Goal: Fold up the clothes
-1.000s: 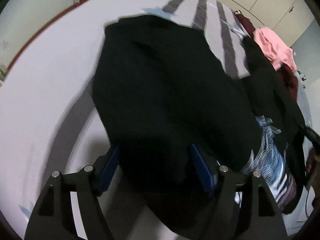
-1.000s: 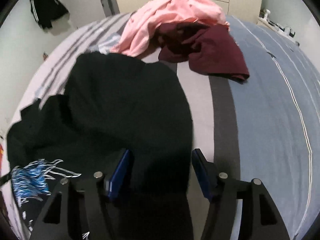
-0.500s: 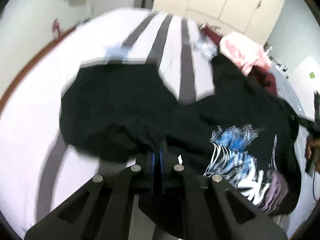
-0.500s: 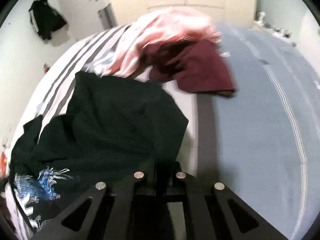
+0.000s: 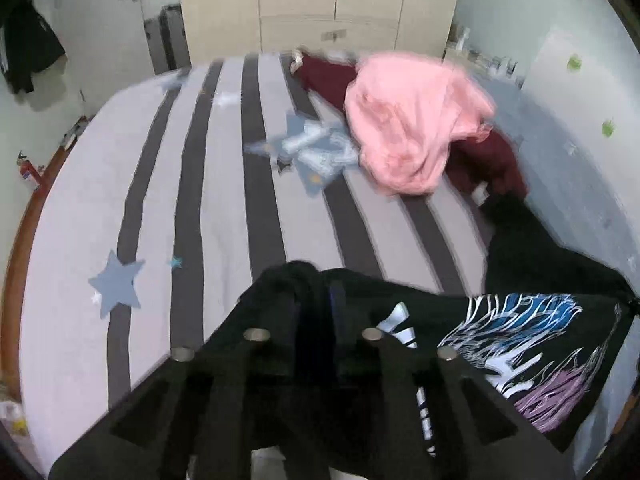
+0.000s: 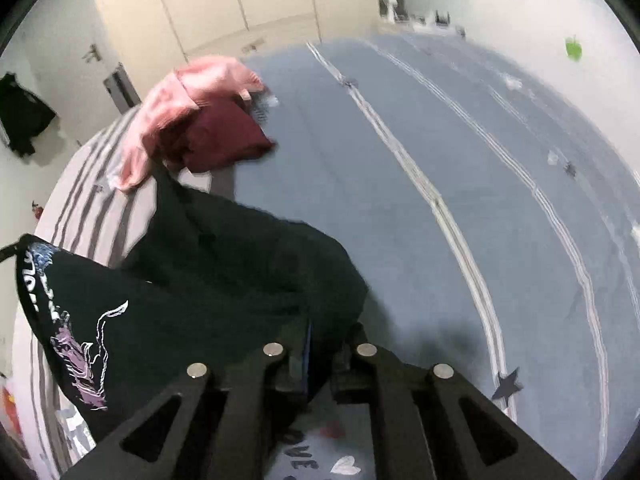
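A black T-shirt (image 5: 520, 264) with a blue, white and purple print hangs stretched between my two grippers above the bed. In the left wrist view my left gripper (image 5: 314, 304) pinches a bunched black edge between its pads; its jaws are opening slightly with the cloth still clamped between them. In the right wrist view my right gripper (image 6: 324, 352) grips another edge of the same black T-shirt (image 6: 224, 264); its jaws are also opening a little, and fabric fills the gap. The shirt's far end drags on the bed.
A pink garment (image 5: 404, 136) lies on a maroon one (image 5: 488, 156) at the far side of the striped bedsheet (image 5: 224, 200). A blue-grey cover (image 6: 400, 184) spreads to the right. Cream wardrobes (image 5: 320, 0) stand behind the bed, and a wall (image 5: 580, 120) runs along its right side.
Both grippers went from open around the flat black shirt to shut on its near edge. They then rose and pulled it back, so the printed side now hangs in view.
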`<state>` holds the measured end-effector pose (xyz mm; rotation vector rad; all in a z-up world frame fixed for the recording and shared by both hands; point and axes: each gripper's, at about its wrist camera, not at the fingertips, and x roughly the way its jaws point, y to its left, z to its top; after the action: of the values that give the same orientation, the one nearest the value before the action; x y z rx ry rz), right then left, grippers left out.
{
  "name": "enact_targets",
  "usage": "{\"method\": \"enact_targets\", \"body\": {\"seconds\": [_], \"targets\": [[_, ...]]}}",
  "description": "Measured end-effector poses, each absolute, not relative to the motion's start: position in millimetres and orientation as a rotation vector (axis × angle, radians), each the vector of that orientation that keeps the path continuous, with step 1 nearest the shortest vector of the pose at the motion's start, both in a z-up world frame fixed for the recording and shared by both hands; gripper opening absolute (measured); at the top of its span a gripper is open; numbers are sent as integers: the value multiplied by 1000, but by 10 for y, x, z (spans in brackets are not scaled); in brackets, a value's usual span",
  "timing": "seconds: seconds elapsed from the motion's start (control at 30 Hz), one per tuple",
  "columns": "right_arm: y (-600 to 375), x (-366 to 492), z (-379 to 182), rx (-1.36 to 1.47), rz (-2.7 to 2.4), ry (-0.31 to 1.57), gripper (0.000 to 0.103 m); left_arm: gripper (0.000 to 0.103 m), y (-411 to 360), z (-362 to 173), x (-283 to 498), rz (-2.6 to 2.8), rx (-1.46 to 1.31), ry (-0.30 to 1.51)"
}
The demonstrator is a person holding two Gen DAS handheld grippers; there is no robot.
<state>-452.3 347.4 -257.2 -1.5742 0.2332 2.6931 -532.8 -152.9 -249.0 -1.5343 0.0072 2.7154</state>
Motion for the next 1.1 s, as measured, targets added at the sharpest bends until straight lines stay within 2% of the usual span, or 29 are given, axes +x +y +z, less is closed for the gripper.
{"method": "enact_targets", "body": {"seconds": [0.03, 0.1, 0.17, 0.2, 0.23, 0.27, 0.33, 0.4, 0.47, 0.6, 0.83, 0.87, 0.9, 0.93, 0.97, 1.03, 1.1], "targets": [[3517, -4557, -2669, -1590, 2663, 237, 10, 22, -1570, -2511, -5266, 2726, -1552, -27], [3578, -4597, -2717, -1586, 2648, 255, 13, 32, -1685, -2579, -5100, 2746, -1550, -133], [3595, -4629, -2717, -1581, 2643, 280, 22, 56, -1846, -2621, -4827, 2782, -1542, -240], [3595, -4603, -2687, -1579, 2655, 283, 25, 59, -1925, -2646, -4665, 2800, -1539, -294], [3588, -4572, -2656, -1576, 2671, 283, 33, 62, -1982, -2690, -4494, 2806, -1545, -343], [3554, -4522, -2627, -1573, 2699, 272, 42, 63, -2022, -2746, -4330, 2804, -1557, -388], [3469, -4406, -2578, -1579, 2744, 253, 50, 63, -2060, -2881, -4048, 2777, -1603, -460], [3376, -4276, -2562, -1602, 2773, 241, 52, 63, -2040, -3071, -3821, 2738, -1646, -538], [3264, -4143, -2621, -1645, 2772, 222, 58, 63, -1971, -3255, -3648, 2682, -1683, -623], [3086, -3919, -2792, -1729, 2739, 155, 58, 63, -1703, -3430, -3539, 2618, -1674, -728], [3131, -3858, -3124, -1800, 2640, 272, 58, 63, -1182, -3563, -3693, 2563, -1643, -729], [3140, -3866, -3154, -1805, 2635, 297, 58, 63, -1133, -3561, -3699, 2569, -1626, -712], [3134, -3875, -3178, -1805, 2638, 307, 58, 55, -1092, -3562, -3702, 2566, -1611, -694], [3116, -3887, -3197, -1807, 2645, 304, 56, 29, -1058, -3563, -3705, 2557, -1598, -676], [3087, -3898, -3206, -1809, 2660, 298, 43, 12, -1039, -3559, -3701, 2547, -1594, -656], [3019, -3891, -3205, -1806, 2686, 264, 28, 8, -1074, -3513, -3656, 2540, -1563, -664], [2949, -3861, -3190, -1798, 2709, 217, 20, 7, -1205, -3388, -3565, 2573, -1526, -669]]}}
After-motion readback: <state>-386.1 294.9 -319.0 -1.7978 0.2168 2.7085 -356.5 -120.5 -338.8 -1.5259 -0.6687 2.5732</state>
